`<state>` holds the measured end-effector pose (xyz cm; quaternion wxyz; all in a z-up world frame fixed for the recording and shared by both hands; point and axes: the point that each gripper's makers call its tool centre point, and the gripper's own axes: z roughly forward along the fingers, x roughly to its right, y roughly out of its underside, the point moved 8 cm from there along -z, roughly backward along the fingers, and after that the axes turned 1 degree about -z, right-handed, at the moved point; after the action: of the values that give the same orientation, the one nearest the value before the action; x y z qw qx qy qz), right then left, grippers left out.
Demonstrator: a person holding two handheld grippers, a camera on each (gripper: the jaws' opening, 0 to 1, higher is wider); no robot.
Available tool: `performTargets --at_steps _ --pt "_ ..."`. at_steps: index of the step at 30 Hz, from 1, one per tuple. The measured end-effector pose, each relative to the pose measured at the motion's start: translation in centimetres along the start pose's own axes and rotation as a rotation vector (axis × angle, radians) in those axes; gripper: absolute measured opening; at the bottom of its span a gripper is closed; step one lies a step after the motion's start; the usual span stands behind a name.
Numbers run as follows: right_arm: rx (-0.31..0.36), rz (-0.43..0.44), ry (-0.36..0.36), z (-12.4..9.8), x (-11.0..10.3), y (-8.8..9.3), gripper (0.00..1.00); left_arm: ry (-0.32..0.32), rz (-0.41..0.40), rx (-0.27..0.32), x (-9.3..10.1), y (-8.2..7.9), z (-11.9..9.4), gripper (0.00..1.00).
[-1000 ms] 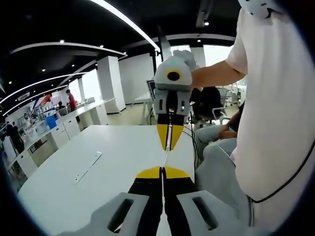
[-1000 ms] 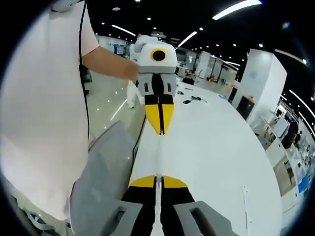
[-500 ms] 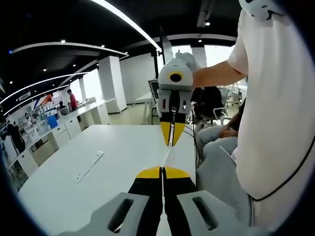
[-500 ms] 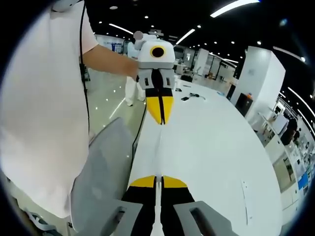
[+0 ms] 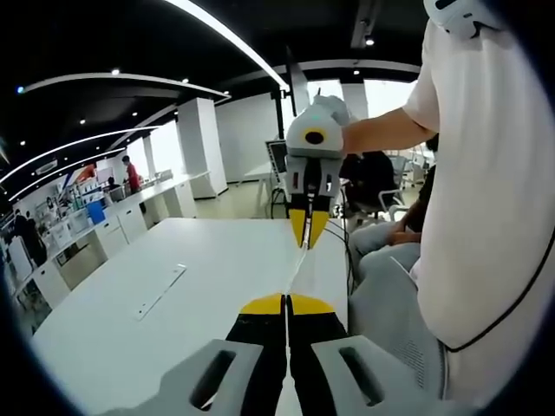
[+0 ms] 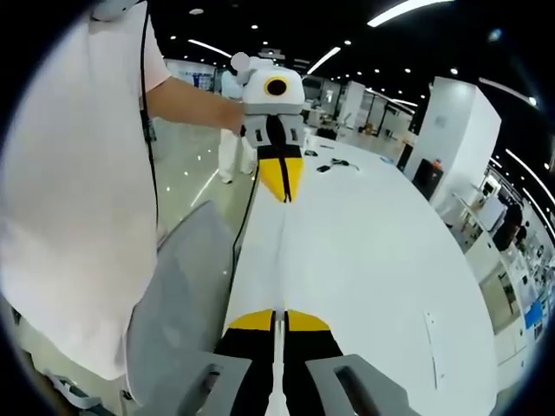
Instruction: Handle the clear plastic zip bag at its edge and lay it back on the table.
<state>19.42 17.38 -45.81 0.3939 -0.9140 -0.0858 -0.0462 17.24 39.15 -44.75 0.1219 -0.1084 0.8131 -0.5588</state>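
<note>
Over on the far left of the left gripper view there's a row of desks [image 5: 130, 208] with a couple of people standing around, then the big white table [image 5: 173, 312] with a thin flat strip [image 5: 158, 290] lying on it. In the middle the left gripper [image 5: 286, 305] has its yellow-tipped jaws pressed together on one end of the clear plastic zip bag [image 5: 297, 273] — it's stretched edge-on, so it reads as a thin pale line running up to the right gripper [image 5: 309, 234], which points back down with its jaws pinched on the other end. The bag hangs between the two, up off the tabletop. To the right is the person's arm [image 5: 381, 130] and white shirt [image 5: 486, 191].

Right gripper view: shirt on the left, a grey chair back [image 6: 186, 295] just beside the table edge, then the right gripper [image 6: 278, 319] clamped on the bag [image 6: 281, 251] — the left gripper [image 6: 280, 189] nips the far end. Another flat strip [image 6: 434, 347] lies on the right.
</note>
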Motion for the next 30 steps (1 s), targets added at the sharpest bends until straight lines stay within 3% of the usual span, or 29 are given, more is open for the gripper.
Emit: performTargets --at_steps 28,29,30 --pt "-0.034 0.027 0.016 -1.4 0.1 1.5 0.0 -0.032 -0.011 -0.005 -1.0 0.5 -1.0 0.0" --pt "-0.125 0.012 0.024 -1.7 0.1 2.6 0.0 -0.055 -0.004 -0.014 -1.4 0.7 -1.3 0.0" --pt "-0.149 -0.012 0.026 -1.7 0.2 3.2 0.0 -0.061 -0.018 -0.007 -1.7 0.8 -1.8 0.0"
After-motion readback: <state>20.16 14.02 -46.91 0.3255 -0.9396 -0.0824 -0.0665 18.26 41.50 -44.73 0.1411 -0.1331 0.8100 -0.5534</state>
